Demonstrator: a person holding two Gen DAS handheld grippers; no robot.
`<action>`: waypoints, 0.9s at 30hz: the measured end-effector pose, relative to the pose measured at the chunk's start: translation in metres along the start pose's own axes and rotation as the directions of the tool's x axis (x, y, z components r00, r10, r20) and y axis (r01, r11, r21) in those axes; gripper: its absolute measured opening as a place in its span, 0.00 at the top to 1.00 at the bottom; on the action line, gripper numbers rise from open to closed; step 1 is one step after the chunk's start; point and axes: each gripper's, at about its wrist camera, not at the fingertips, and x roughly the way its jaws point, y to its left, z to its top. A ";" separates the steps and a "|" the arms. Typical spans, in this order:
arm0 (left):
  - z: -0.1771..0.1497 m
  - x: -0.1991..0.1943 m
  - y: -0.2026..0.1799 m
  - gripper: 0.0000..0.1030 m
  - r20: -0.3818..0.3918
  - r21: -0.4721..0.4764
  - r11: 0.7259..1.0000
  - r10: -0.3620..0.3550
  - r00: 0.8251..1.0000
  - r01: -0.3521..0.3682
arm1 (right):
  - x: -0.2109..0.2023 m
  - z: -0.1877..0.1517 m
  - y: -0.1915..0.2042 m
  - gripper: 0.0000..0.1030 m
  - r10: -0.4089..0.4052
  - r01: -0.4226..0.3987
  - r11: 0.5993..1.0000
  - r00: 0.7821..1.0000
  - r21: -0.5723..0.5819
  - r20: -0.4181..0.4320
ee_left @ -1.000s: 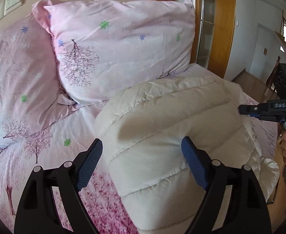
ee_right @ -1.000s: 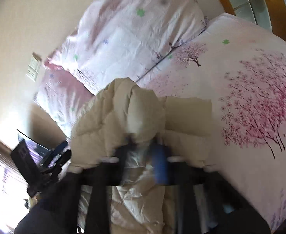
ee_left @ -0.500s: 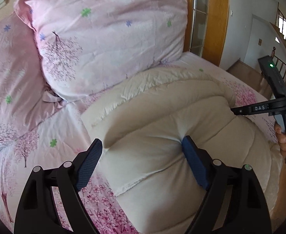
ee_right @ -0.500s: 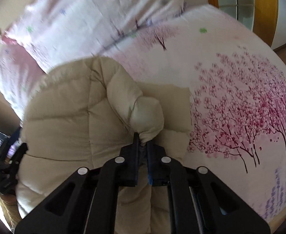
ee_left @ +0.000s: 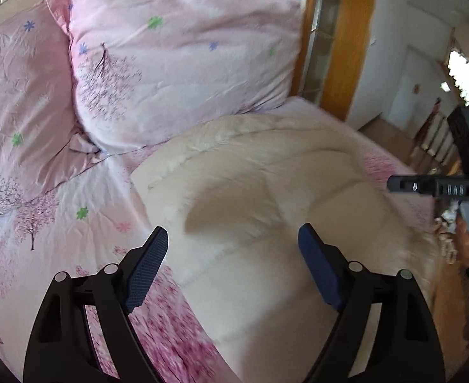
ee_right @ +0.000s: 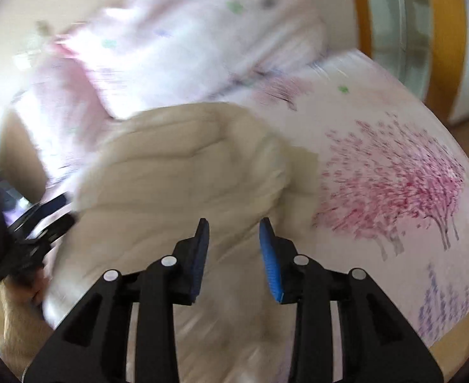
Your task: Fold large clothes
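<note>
A cream quilted puffer jacket (ee_left: 266,210) lies bunched on the bed with the pink blossom sheet (ee_left: 58,223). It also shows in the right wrist view (ee_right: 177,185), blurred by motion. My left gripper (ee_left: 232,245) is open and empty, just above the jacket's near left part. My right gripper (ee_right: 234,233) is open with a narrow gap, over the jacket's near right edge, holding nothing. The right gripper also shows at the right edge of the left wrist view (ee_left: 394,183).
Two pink pillows (ee_left: 177,60) lean against the wall at the head of the bed. A wooden door frame (ee_left: 343,48) stands behind the bed on the right. The bare sheet (ee_right: 394,166) lies to the right of the jacket.
My right gripper has opened and let go of the jacket fold it was pinching. The lifted fold has dropped onto the jacket. My left gripper stayed open over the jacket.
</note>
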 end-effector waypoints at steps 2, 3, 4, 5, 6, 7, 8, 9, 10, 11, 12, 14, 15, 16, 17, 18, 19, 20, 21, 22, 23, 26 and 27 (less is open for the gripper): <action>-0.005 -0.012 -0.009 0.17 0.010 0.027 0.999 -0.040 0.999 0.039 | -0.010 -0.021 0.016 0.67 0.037 -0.037 0.998 0.999 -0.050 0.005; -0.008 -0.014 -0.013 0.17 0.007 0.042 0.998 -0.049 0.999 0.048 | -0.008 -0.025 0.020 0.67 0.042 -0.042 0.998 0.999 -0.056 -0.001; -0.009 -0.015 -0.017 0.17 0.001 0.058 0.997 -0.053 0.999 0.053 | -0.005 -0.032 0.023 0.67 0.041 -0.041 0.997 0.999 -0.061 -0.014; -0.012 -0.013 -0.023 0.17 -0.015 0.083 0.995 -0.055 0.998 0.056 | -0.001 -0.036 0.026 0.67 0.034 -0.035 0.997 0.999 -0.064 -0.026; -0.015 -0.011 -0.028 0.17 -0.027 0.100 0.994 -0.049 0.998 0.052 | 0.007 -0.041 0.028 0.67 0.011 -0.014 0.998 0.999 -0.065 -0.047; -0.018 -0.008 -0.032 0.17 -0.038 0.115 0.992 -0.043 0.998 0.047 | 0.017 -0.046 0.028 0.66 -0.013 0.009 0.998 0.997 -0.057 -0.070; -0.020 -0.003 -0.035 0.17 -0.059 0.133 0.990 -0.034 0.998 0.041 | 0.026 -0.050 0.027 0.66 -0.026 0.022 0.999 0.995 -0.046 -0.091; -0.023 0.003 -0.037 0.17 -0.080 0.145 0.989 -0.024 0.997 0.035 | 0.036 -0.055 0.025 0.66 -0.032 0.029 0.999 0.993 -0.031 -0.110; -0.025 0.007 -0.039 0.17 -0.092 0.154 0.988 -0.016 0.996 0.030 | 0.043 -0.059 0.024 0.66 -0.038 0.035 0.999 0.993 -0.021 -0.114; -0.027 0.012 -0.041 0.16 -0.107 0.172 0.985 0.004 0.994 0.015 | 0.046 -0.061 0.025 0.66 -0.048 0.046 0.999 0.993 -0.019 -0.111; -0.029 0.017 -0.043 0.16 -0.119 0.185 0.983 0.022 0.993 0.001 | 0.046 -0.064 0.028 0.66 -0.058 0.056 0.998 0.992 -0.022 -0.109; -0.032 0.024 -0.043 0.14 -0.137 0.189 0.982 0.039 0.990 -0.013 | 0.049 -0.065 0.030 0.66 -0.069 0.068 0.998 0.992 -0.018 -0.109; -0.033 0.027 -0.042 0.12 -0.142 0.193 0.981 0.049 0.989 -0.020 | 0.049 -0.065 0.030 0.66 -0.070 0.068 0.998 0.991 -0.016 -0.111; -0.035 0.028 -0.042 0.12 -0.145 0.192 0.981 0.053 0.988 -0.024 | 0.050 -0.064 0.031 0.66 -0.070 0.068 0.998 0.991 -0.017 -0.114; -0.035 0.027 -0.041 0.12 -0.144 0.185 0.982 0.049 0.988 -0.022 | 0.049 -0.064 0.032 0.66 -0.070 0.068 0.997 0.990 -0.020 -0.120; -0.034 0.023 -0.040 0.12 -0.134 0.174 0.985 0.041 0.990 -0.017 | 0.046 -0.060 0.033 0.66 -0.069 0.068 0.998 0.989 -0.017 -0.127; -0.033 0.019 -0.039 0.13 -0.122 0.171 0.985 0.035 0.992 -0.014 | 0.042 -0.056 0.033 0.65 -0.057 0.056 0.998 0.990 -0.009 -0.127; -0.031 0.011 -0.038 0.13 -0.097 0.168 0.986 0.029 0.995 -0.013 | 0.036 -0.052 0.031 0.65 -0.036 0.036 0.999 0.993 0.005 -0.109; -0.031 0.006 -0.037 0.13 -0.077 0.162 0.987 0.030 0.997 -0.017 | 0.031 -0.049 0.028 0.65 -0.016 0.017 1.000 0.996 0.019 -0.084; -0.029 0.003 -0.034 0.13 -0.064 0.154 0.988 0.029 0.998 -0.019 | 0.026 -0.045 0.027 0.65 0.008 -0.006 0.999 0.998 0.033 -0.061; -0.028 0.002 -0.032 0.13 -0.063 0.144 0.989 0.024 0.998 -0.015 | 0.025 -0.042 0.028 0.65 0.024 -0.022 0.999 0.998 0.034 -0.064; -0.029 0.011 -0.031 0.12 -0.101 0.125 0.992 0.021 0.995 -0.008 | 0.045 -0.041 0.034 0.65 -0.041 0.039 0.999 0.988 -0.022 -0.150; -0.030 0.016 -0.031 0.12 -0.109 0.121 0.993 0.023 0.994 -0.009 | 0.051 -0.041 0.035 0.65 -0.060 0.054 0.998 0.985 -0.039 -0.165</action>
